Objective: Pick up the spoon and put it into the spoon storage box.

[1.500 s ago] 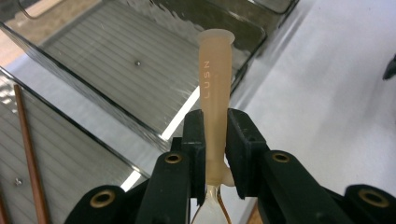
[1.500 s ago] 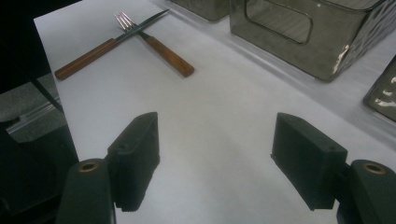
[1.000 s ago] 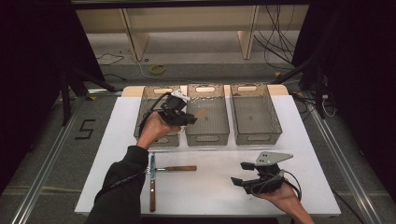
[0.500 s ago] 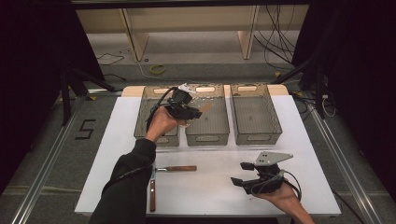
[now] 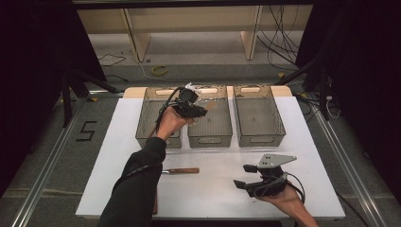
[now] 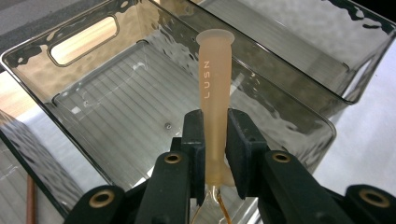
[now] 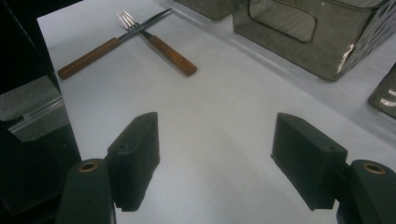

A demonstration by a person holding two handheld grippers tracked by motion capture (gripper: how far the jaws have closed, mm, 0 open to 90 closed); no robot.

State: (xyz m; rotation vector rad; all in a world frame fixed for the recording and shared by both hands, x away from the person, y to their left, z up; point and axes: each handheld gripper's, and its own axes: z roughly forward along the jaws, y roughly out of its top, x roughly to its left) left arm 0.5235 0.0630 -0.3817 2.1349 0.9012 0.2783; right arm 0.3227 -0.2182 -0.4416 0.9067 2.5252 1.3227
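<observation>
Over middle bin (image 6: 70,107) — handle (image 6: 215,93) pointing away

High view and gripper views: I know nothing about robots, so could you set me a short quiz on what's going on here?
1. True or false: the left gripper is shut on a pale handle.
2. How many bins stand on the table?
3. What lies crossed with the knife? A spoon, B fork, C whisk.

Key:
1. True: both jaws press on the handle, above a bin.
2. Three, side by side.
3. B, the fork, which has a wooden grip.
</observation>
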